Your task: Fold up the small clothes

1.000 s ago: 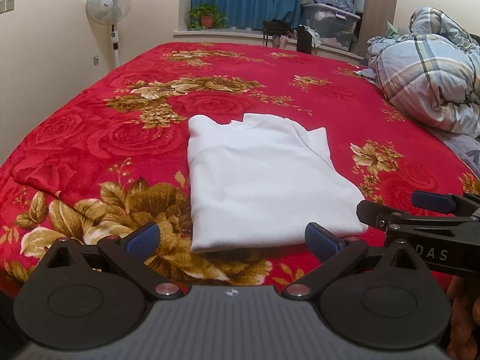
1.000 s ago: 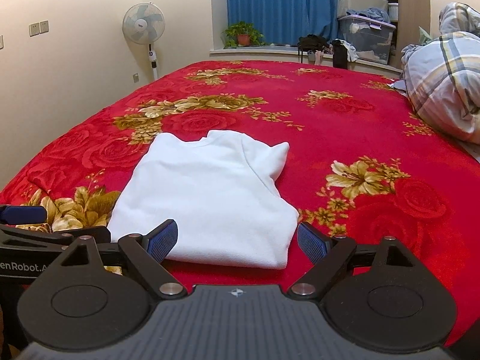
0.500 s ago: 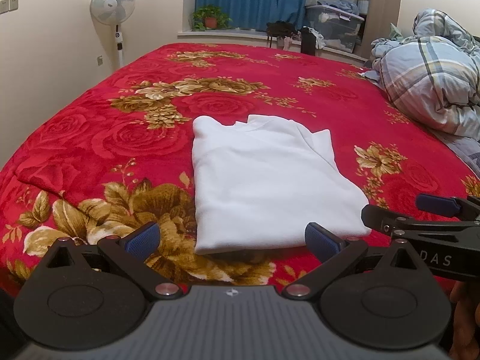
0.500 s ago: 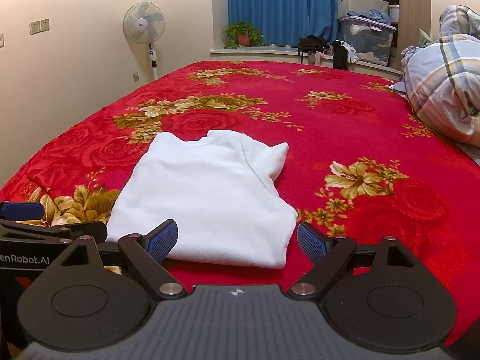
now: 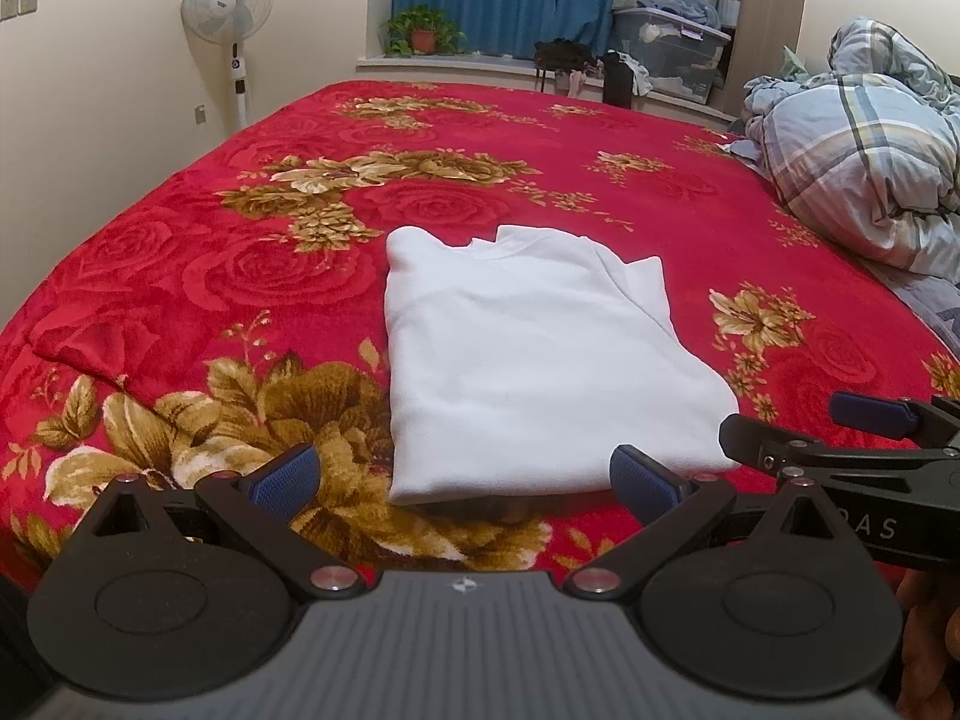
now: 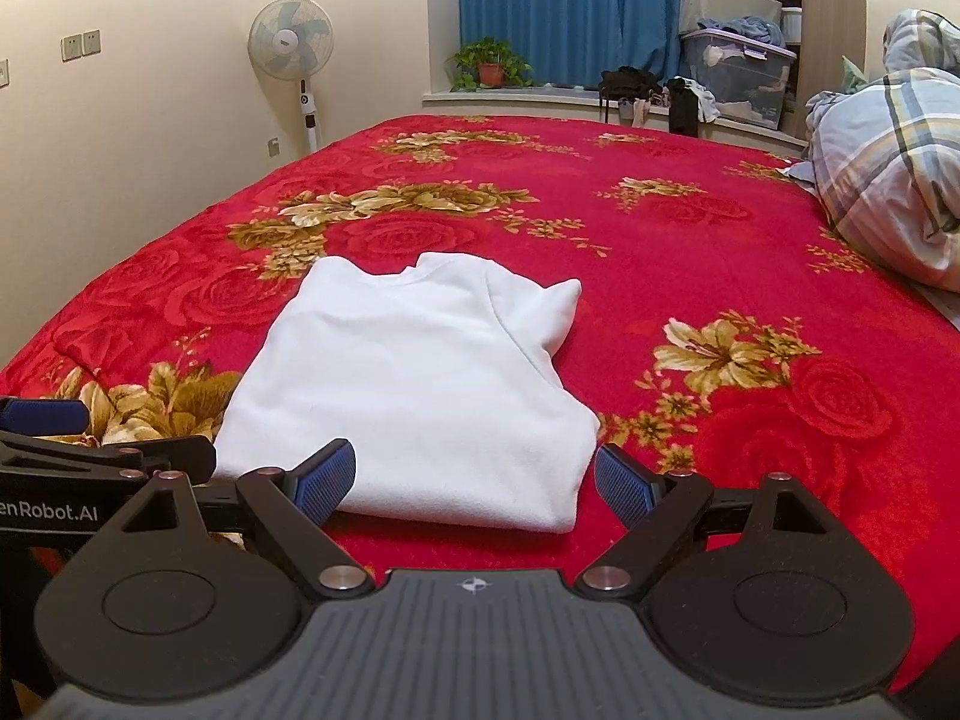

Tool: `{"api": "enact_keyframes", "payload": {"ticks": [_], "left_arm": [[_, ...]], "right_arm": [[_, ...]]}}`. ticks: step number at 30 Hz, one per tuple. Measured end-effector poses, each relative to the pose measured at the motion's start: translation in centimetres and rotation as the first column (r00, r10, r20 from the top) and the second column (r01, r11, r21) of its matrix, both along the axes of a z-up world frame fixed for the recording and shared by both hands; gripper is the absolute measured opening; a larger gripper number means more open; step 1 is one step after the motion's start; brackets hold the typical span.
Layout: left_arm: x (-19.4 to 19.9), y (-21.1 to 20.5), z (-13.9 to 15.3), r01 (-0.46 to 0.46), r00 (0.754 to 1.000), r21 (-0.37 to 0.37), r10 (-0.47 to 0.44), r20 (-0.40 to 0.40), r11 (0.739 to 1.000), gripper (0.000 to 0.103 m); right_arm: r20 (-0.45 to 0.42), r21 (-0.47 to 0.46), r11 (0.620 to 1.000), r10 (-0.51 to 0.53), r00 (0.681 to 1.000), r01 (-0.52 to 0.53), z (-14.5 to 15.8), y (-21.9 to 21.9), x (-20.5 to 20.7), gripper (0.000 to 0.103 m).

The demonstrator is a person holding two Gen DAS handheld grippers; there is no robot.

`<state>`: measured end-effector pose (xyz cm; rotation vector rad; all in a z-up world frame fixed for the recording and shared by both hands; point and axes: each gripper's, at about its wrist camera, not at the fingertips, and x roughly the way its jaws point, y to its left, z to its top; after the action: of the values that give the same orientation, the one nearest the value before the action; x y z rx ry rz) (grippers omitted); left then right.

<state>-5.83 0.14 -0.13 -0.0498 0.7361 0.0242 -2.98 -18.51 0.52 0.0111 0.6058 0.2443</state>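
A white garment (image 5: 540, 354) (image 6: 414, 384) lies folded into a neat rectangle on the red flowered blanket (image 5: 198, 276) (image 6: 750, 252), collar at the far end. My left gripper (image 5: 462, 474) is open just short of the garment's near edge, nothing between its blue pads. My right gripper (image 6: 474, 477) is open too, its pads either side of the garment's near right corner without touching it. Each gripper shows at the side of the other's view: the right one (image 5: 798, 438) and the left one (image 6: 129, 438).
A crumpled plaid duvet (image 5: 870, 168) (image 6: 888, 174) lies on the bed's right side. Beyond the bed stand a fan (image 5: 228, 6), a potted plant (image 5: 423, 30), blue curtains (image 6: 564, 6) and storage boxes (image 5: 666, 54). A wall runs along the left.
Both grippers have drawn back and up slightly from the garment, staying open. The garment has not moved.
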Motion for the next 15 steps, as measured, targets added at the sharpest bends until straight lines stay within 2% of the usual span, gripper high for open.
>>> {"api": "enact_keyframes", "payload": {"ticks": [15], "left_arm": [[-0.02, -0.14, -0.23, 0.006, 1.0, -0.001, -0.006, -0.01, 1.0, 0.103]], "right_arm": [[-0.01, -0.009, 1.0, 0.004, 1.0, -0.004, -0.39, -0.12, 0.0, 0.088]]}}
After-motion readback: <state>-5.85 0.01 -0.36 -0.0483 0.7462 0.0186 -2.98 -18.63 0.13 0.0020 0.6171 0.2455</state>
